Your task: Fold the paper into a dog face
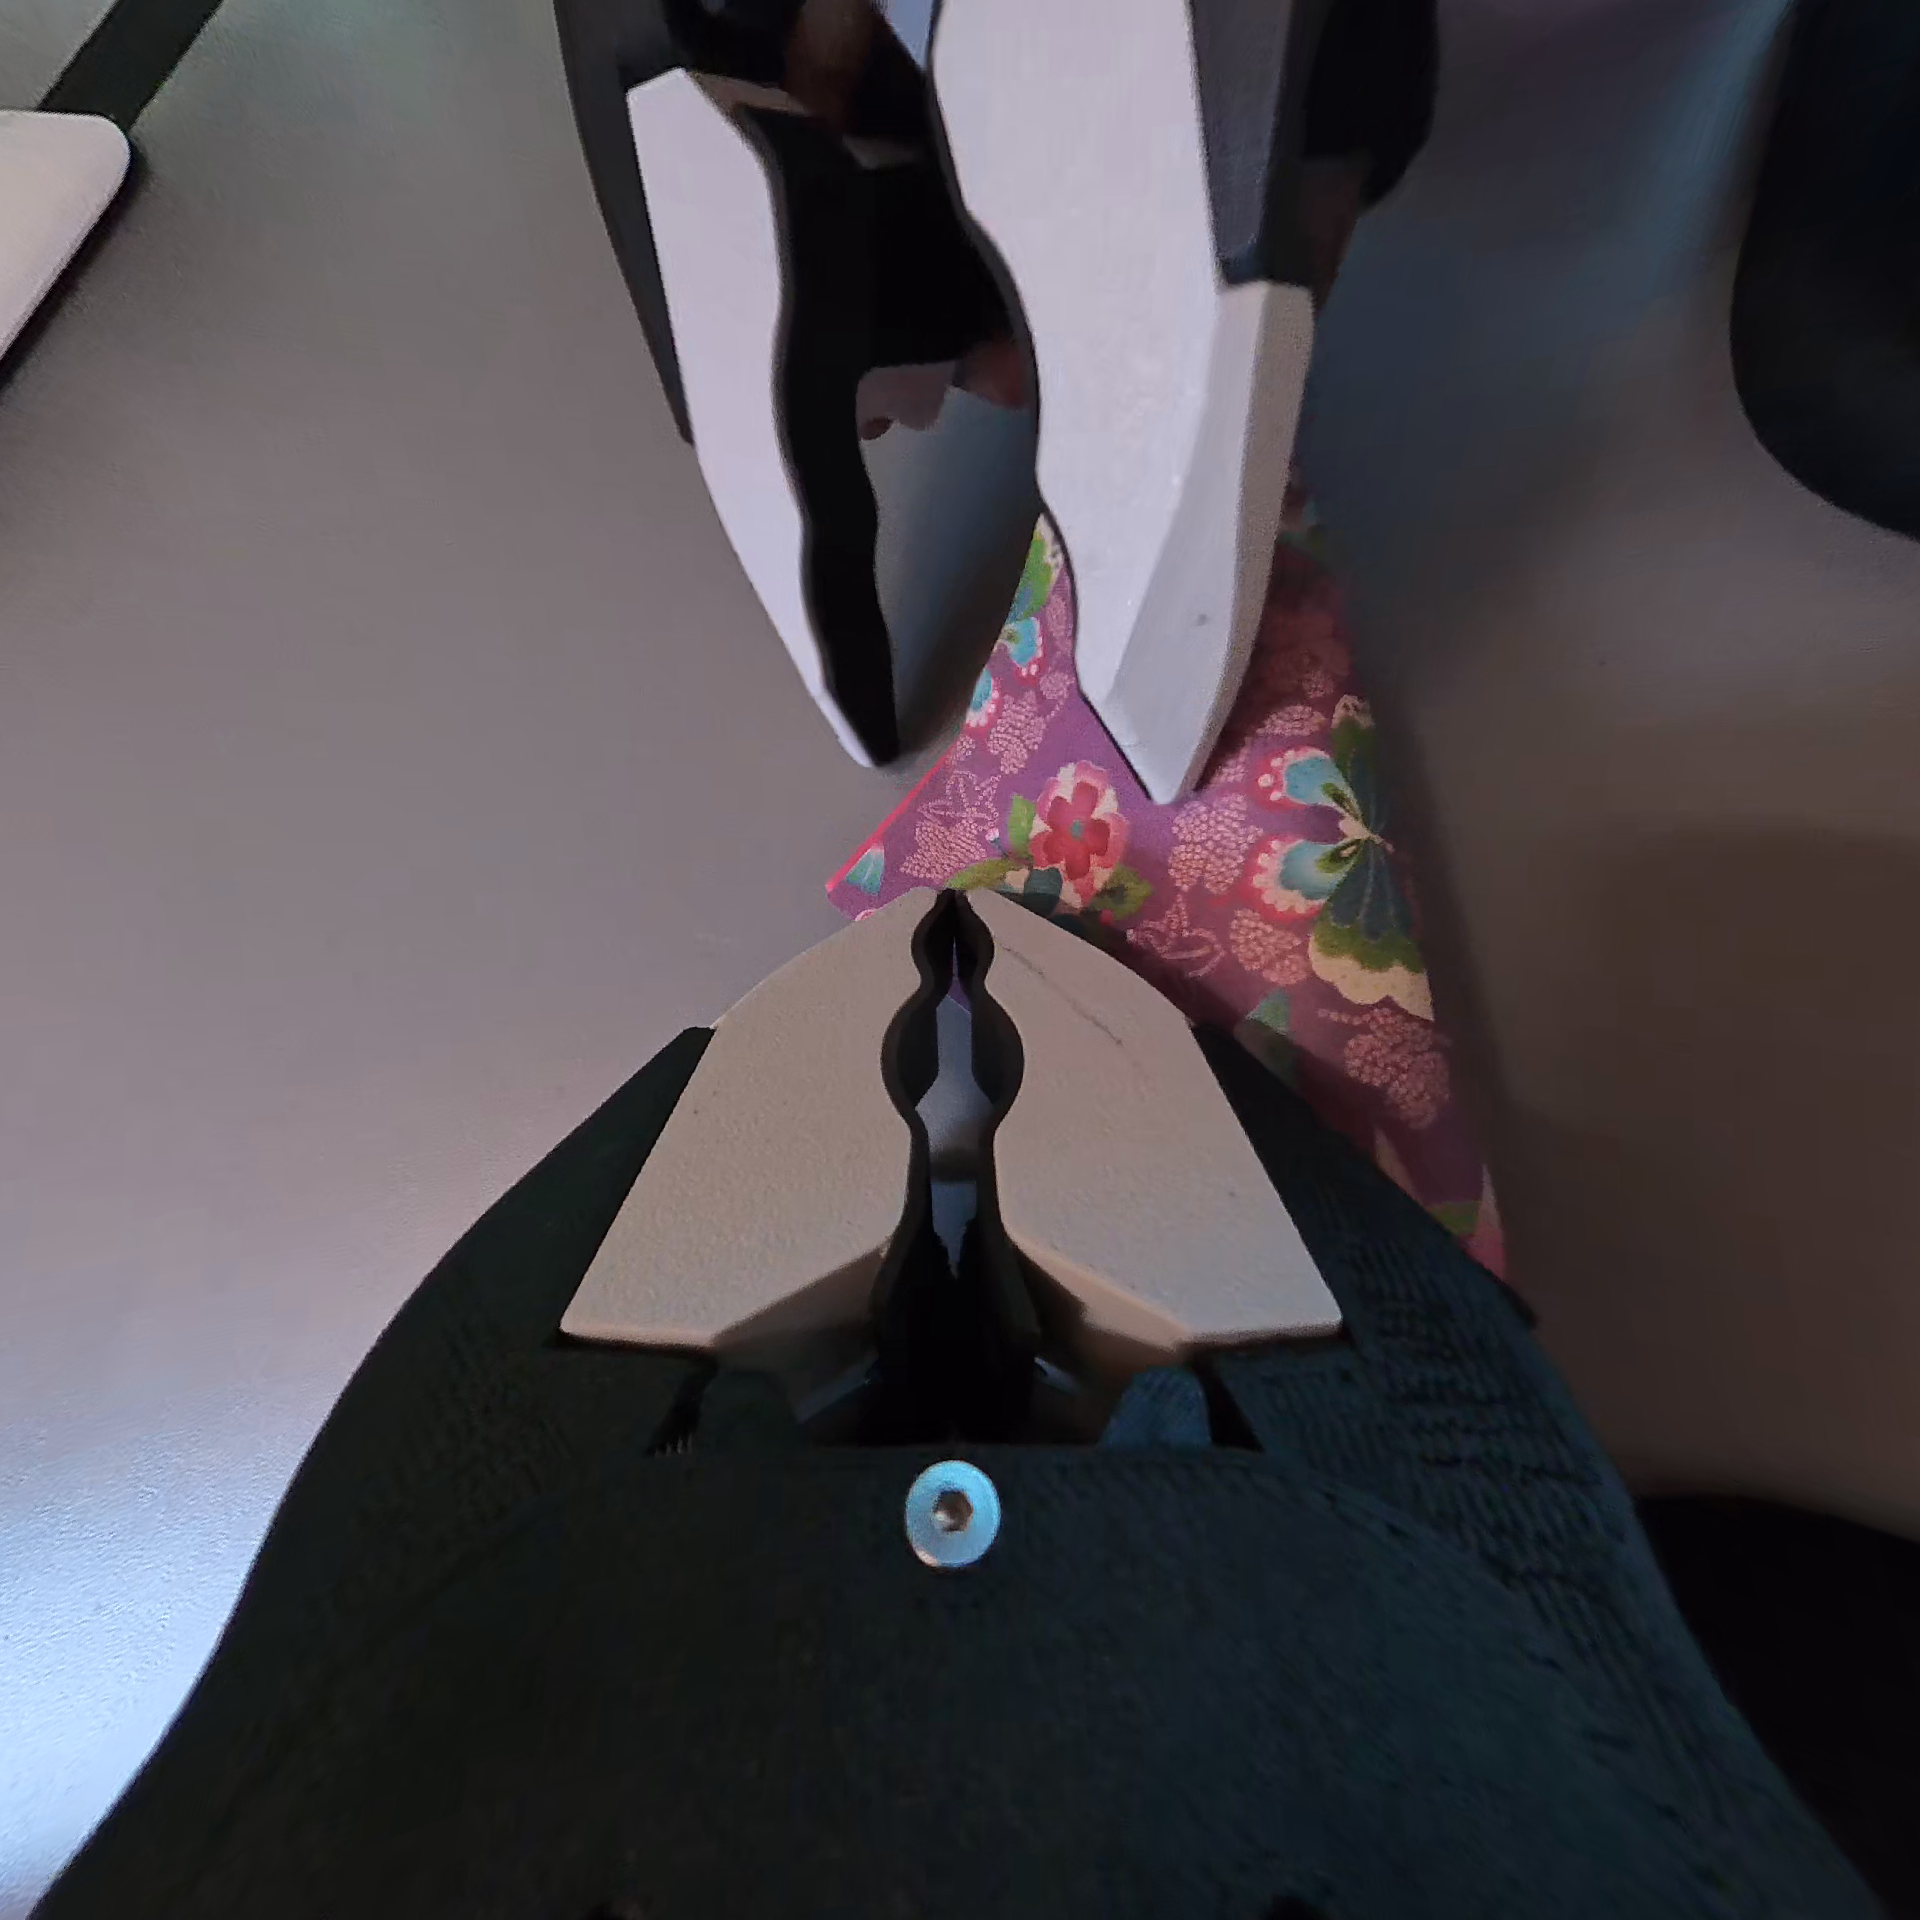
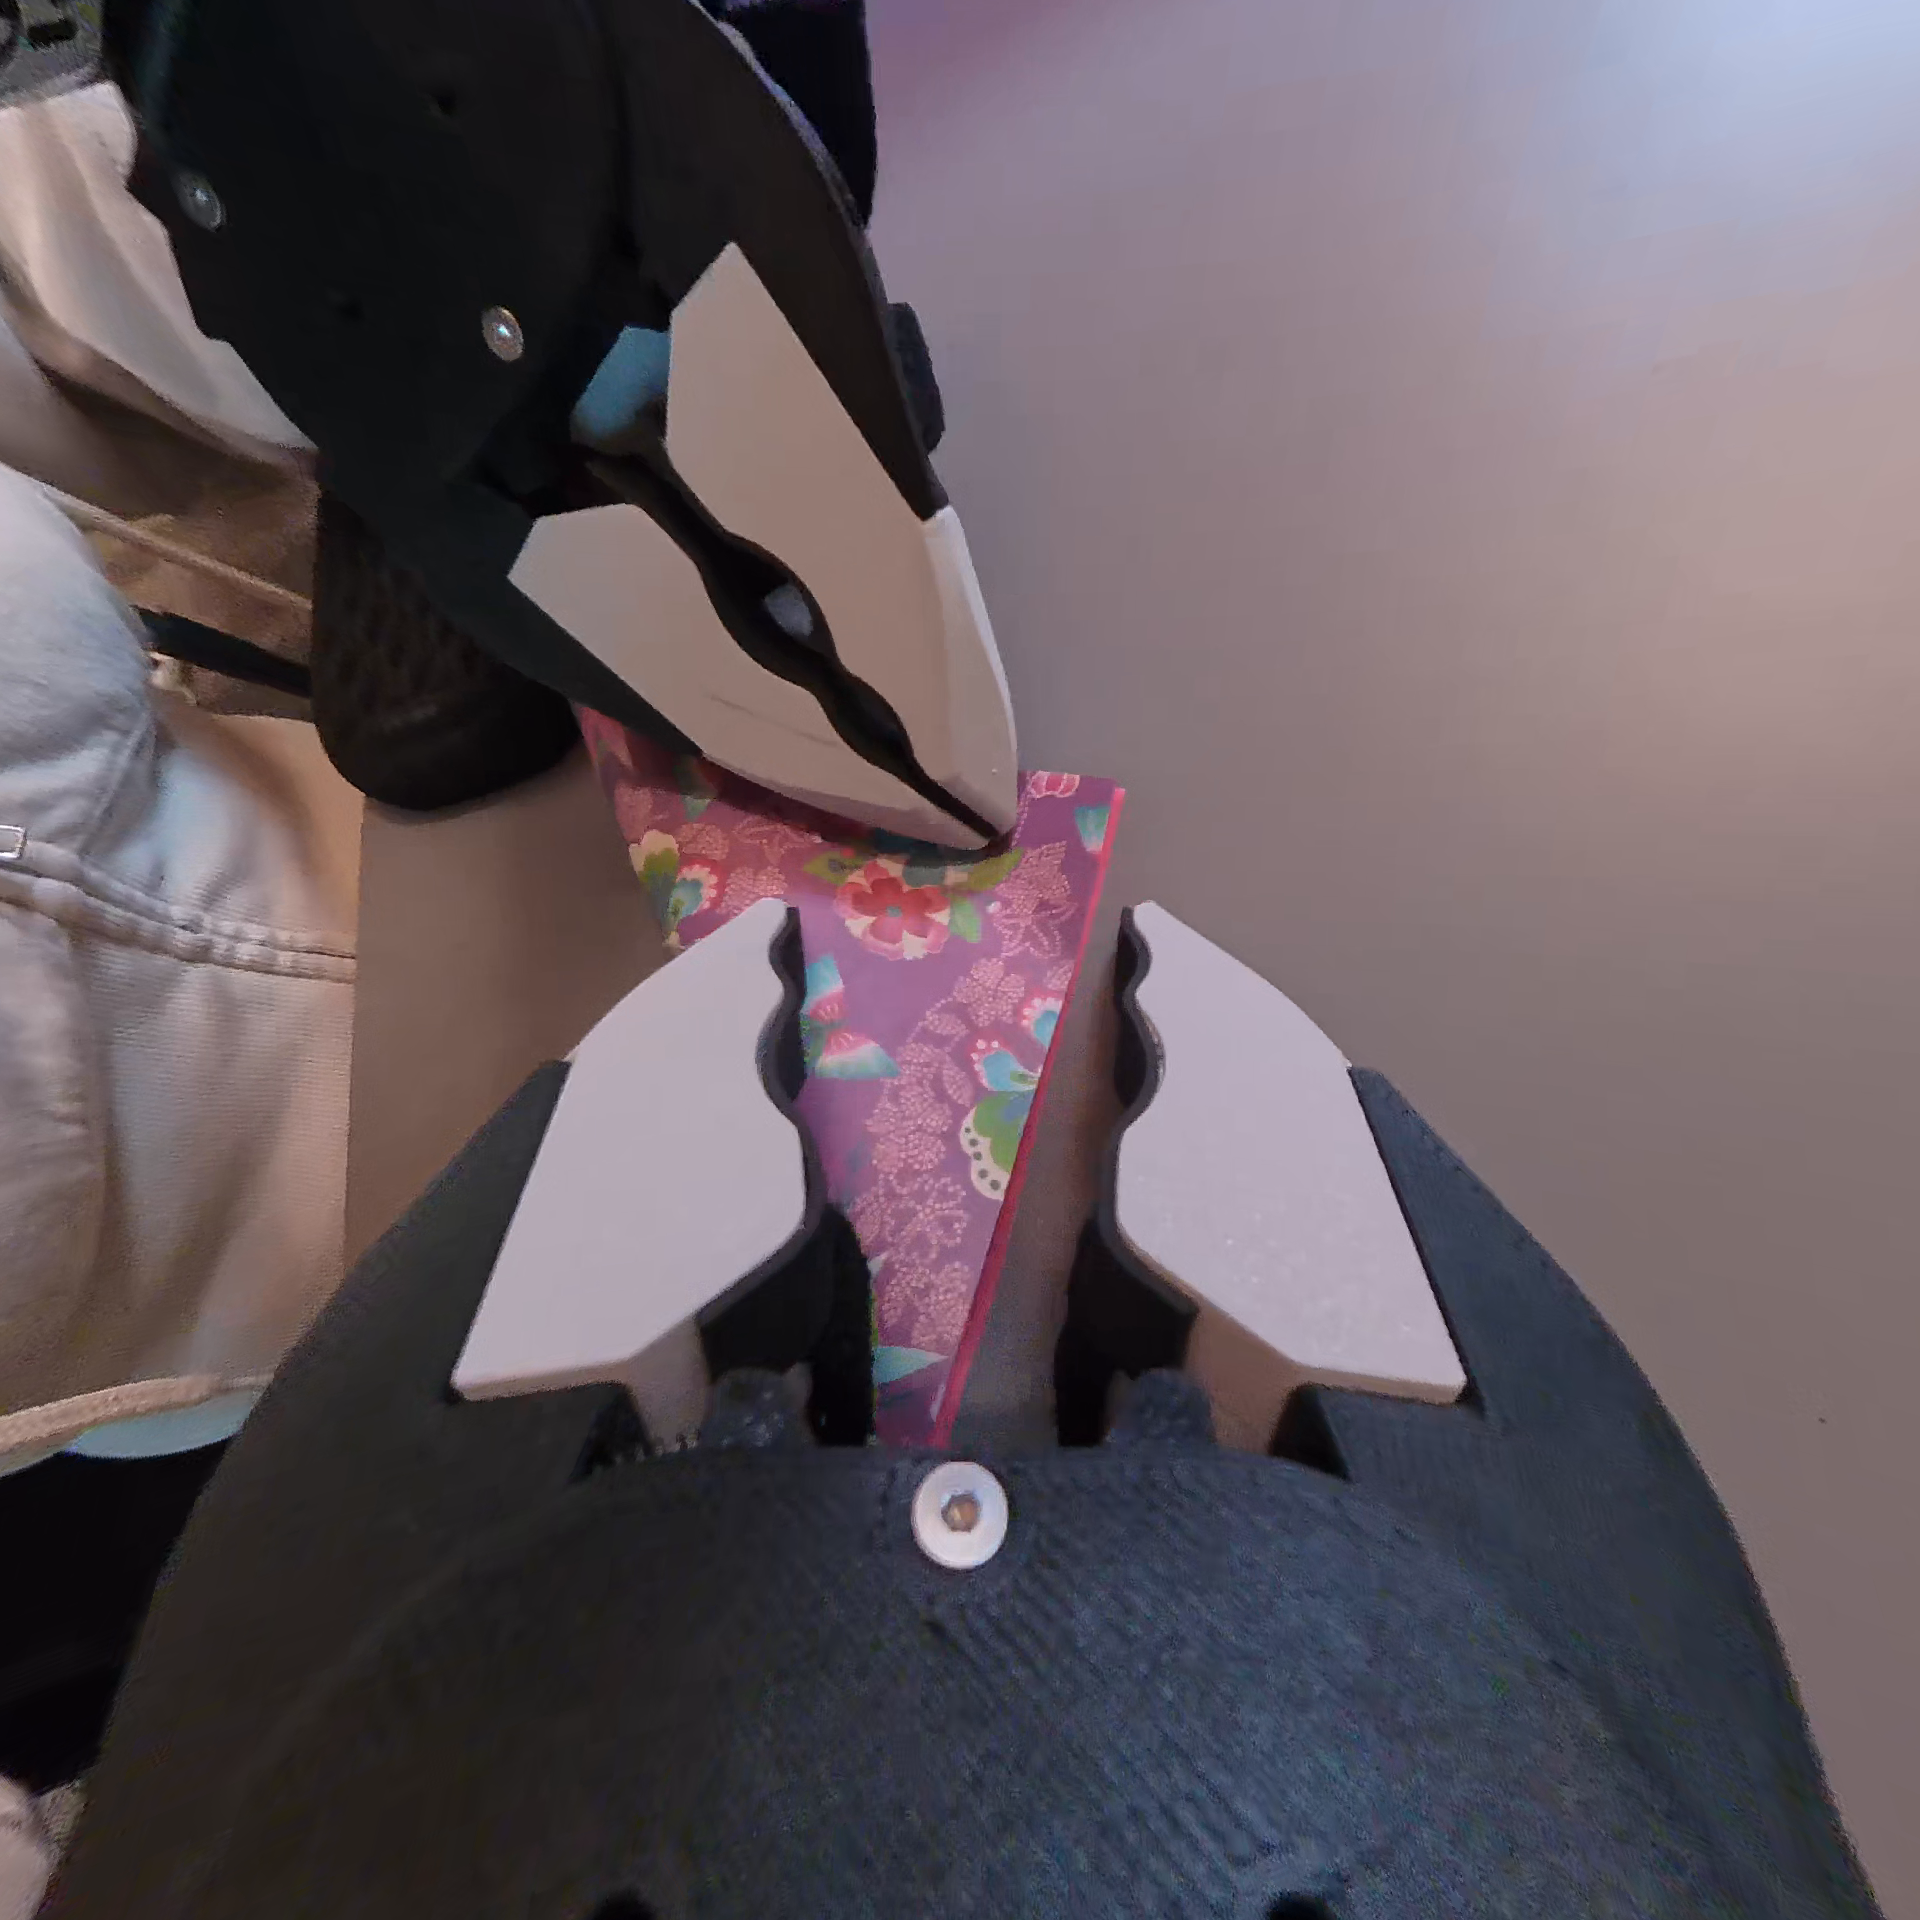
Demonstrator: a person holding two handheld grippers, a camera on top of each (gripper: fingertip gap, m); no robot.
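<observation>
In the left wrist view, a pale flat object (image 1: 52,208) sits at the upper left edge on the grey tabletop (image 1: 364,675). At centre, the left gripper (image 1: 954,902) has its jaws pressed together, its tips at the near corner of the purple floral paper (image 1: 1299,883); whether they pinch it is unclear. The paper, folded to a triangle with a red underside, lies flat right of centre. Above it, the right gripper (image 1: 1029,774) points down with jaws spread apart, one tip touching the paper. In the right wrist view, a person's light clothing (image 2: 156,935) fills the left edge.
</observation>
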